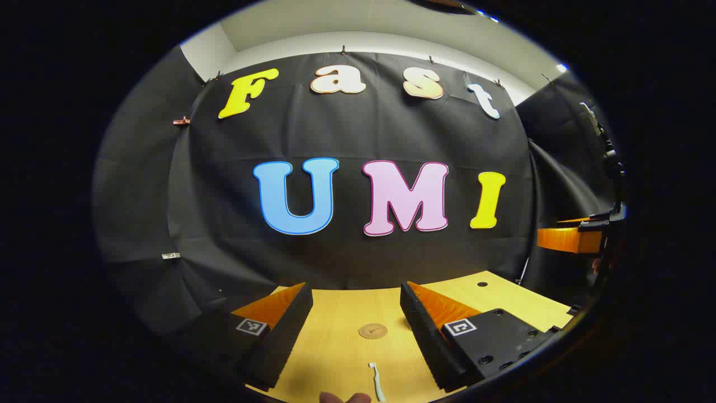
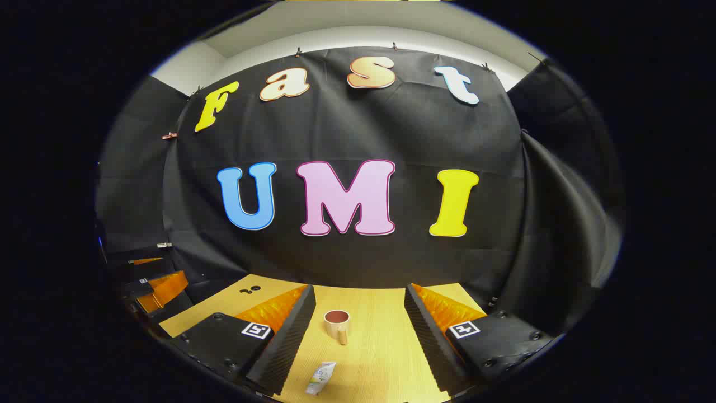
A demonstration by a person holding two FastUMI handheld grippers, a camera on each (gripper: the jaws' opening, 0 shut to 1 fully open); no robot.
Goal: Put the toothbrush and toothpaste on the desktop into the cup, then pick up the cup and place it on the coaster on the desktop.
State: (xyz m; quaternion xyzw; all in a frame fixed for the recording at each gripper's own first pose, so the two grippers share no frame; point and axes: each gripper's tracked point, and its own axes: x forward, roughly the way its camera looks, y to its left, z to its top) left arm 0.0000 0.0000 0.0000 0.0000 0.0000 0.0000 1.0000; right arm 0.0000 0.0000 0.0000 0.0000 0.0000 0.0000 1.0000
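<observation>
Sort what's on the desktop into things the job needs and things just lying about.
Job:
toothbrush, lying on the desktop
toothpaste, lying flat
cup, upright, nothing visible in it
coaster, bare
left gripper and right gripper, jaws open

Lying about:
nothing else on the desktop; just the black cloth wall behind

You see a pale wood-grain desktop point(image 1: 347, 347) with a round brown coaster point(image 1: 372, 331) beyond the white toothbrush point(image 1: 376, 380). Your beige cup point(image 2: 337, 324), reddish-brown inside, stands beyond the white-and-green toothpaste point(image 2: 321, 378).
</observation>
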